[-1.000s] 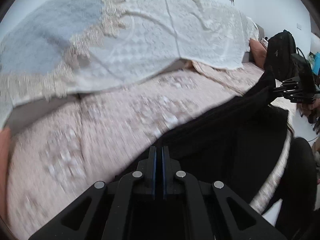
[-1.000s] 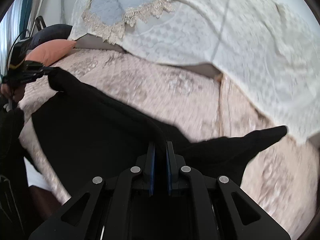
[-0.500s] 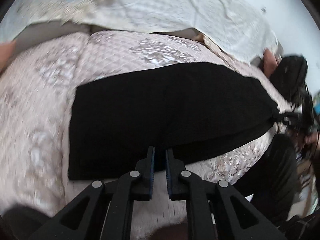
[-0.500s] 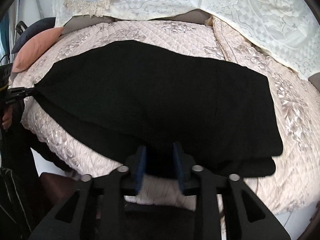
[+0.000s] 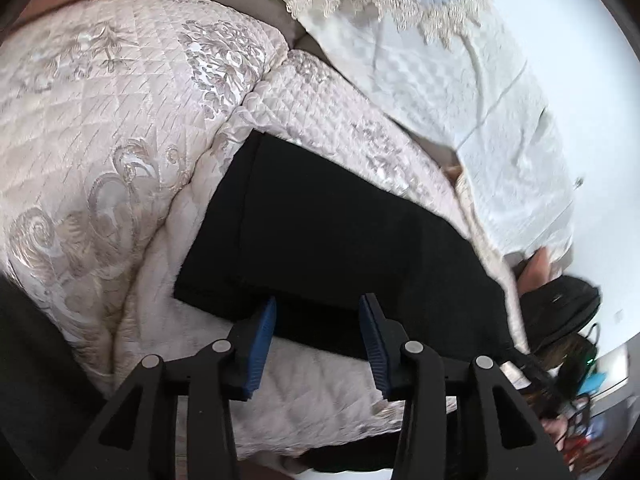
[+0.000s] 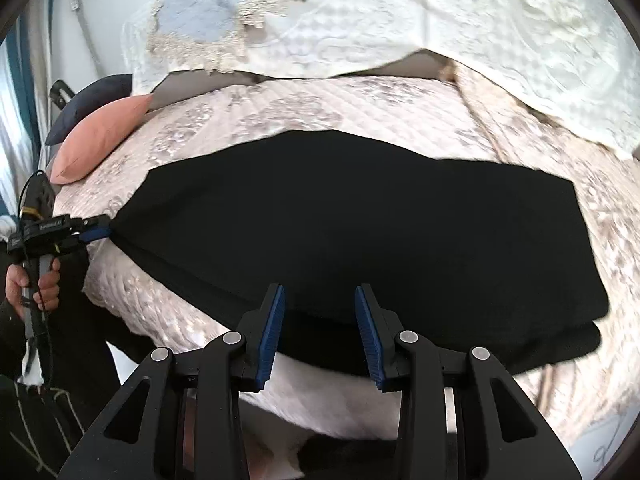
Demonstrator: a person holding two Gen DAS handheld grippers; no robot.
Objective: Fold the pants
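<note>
The black pants [image 5: 340, 240] lie flat on the quilted pink cover, folded lengthwise into one long band; they also show in the right wrist view [image 6: 360, 232]. My left gripper [image 5: 318, 320] is open, its blue pads just over the near edge of the pants at one end. My right gripper [image 6: 320, 312] is open over the near edge by the other end. The left gripper also shows in the right wrist view [image 6: 94, 233], its tips at the pants' far left corner.
The quilted pink cover [image 5: 100, 140] spreads over the sofa seat. A white lace throw [image 6: 440, 20] drapes the backrest. A pink cushion [image 6: 100, 136] and a dark cushion [image 6: 92, 100] lie at the left end. A black bag [image 5: 560, 304] sits beyond the pants' far end.
Both grippers laid the pants down on the cover and opened, letting go of the fabric. The pants went from hanging stretched between them to lying flat.
</note>
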